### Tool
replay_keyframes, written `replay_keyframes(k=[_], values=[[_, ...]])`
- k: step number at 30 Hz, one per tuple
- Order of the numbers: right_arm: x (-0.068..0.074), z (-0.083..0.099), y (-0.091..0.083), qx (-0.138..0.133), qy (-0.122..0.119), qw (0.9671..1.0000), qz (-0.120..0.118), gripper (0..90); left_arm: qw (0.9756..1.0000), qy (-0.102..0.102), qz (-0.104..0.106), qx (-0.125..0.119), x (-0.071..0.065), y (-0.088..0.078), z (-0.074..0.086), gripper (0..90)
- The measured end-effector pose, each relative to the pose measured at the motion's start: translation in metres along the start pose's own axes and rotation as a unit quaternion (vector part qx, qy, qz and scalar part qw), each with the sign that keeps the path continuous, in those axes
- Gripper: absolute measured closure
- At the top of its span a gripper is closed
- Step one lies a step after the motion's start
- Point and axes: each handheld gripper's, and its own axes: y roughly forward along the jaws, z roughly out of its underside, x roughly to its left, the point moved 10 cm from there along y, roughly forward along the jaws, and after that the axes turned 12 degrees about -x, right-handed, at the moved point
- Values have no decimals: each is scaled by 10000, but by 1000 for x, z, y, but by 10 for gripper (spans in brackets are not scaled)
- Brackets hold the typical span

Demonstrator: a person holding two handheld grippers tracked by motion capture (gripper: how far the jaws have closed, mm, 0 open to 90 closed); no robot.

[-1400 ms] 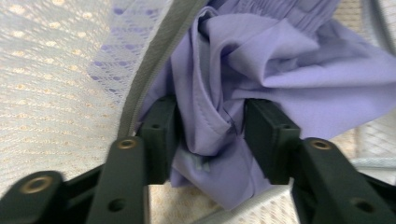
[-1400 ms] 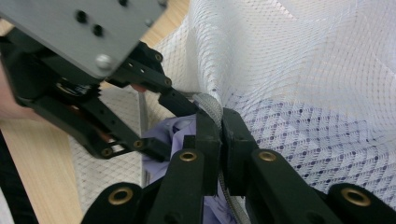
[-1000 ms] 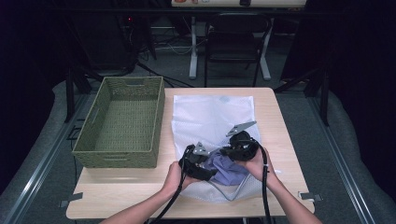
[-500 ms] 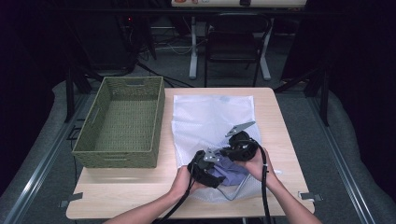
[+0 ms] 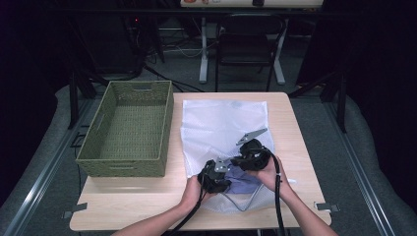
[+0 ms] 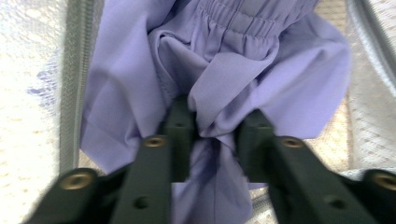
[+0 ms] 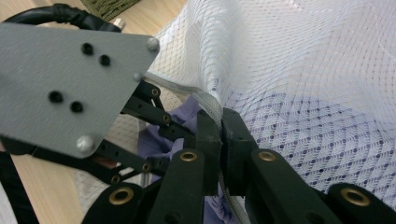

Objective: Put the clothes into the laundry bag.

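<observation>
A white mesh laundry bag [image 5: 221, 128] lies flat on the wooden table [image 5: 147, 201]. A lavender garment [image 5: 242, 178] sits in the bag's zippered mouth near the table's front. My left gripper [image 5: 221, 174] is shut on a fold of the lavender garment [image 6: 224, 70], pinched between both jaws. My right gripper [image 7: 220, 122] is shut on the bag's zipper edge [image 7: 205, 100], holding the mesh [image 7: 317, 70] lifted above the garment. The left gripper's grey plate [image 7: 65, 79] shows close by in the right gripper view.
A green woven basket [image 5: 129, 129] stands at the table's left, beside the bag. Bare tabletop runs along the front left. Chairs and stand legs are in the dark beyond the far edge.
My left gripper has moved right and forward with the garment, deeper into the bag's mouth. The right gripper has held the bag's edge almost still.
</observation>
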Motion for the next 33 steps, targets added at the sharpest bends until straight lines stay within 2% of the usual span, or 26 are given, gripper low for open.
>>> replay_keyframes(k=[3, 6, 8, 11, 14, 18, 22, 27, 32, 33], values=[[0, -1, -2, -22, 45, 10000, -23, 875, 10000, 51, 64, -9, 0, 1, 0, 799], [-1, -3, -4, -75, 77, 9999, -29, 875, 10000, 58, -14, -38, 1, 2, -3, 827], [0, -5, -6, -124, 55, 9999, -12, 875, 9997, 99, -204, -72, 7, 0, -7, 834], [3, -9, -10, -212, 39, 9998, -31, 875, 9981, 20, -554, -267, 22, -3, -16, 836], [4, -12, -12, -270, 40, 9996, -46, 875, 9966, -14, -751, -334, 32, -5, -18, 833], [2, -7, -7, -166, 94, 9998, -60, 874, 9973, -30, -704, -214, 31, -1, -9, 797], [0, -2, -4, -78, 114, 9999, -68, 874, 9983, 32, -556, -151, 25, -6, -10, 669], [-3, -1, -3, -57, 109, 9999, -72, 874, 9981, 224, -526, -211, 15, -19, -18, 425], [-2, -3, -5, -115, 127, 9998, -68, 874, 9973, 418, -467, -377, -2, -27, -26, 305], [-2, -3, -6, -140, 146, 9998, -94, 874, 9974, 438, -432, -379, -4, -27, -27, 259]])
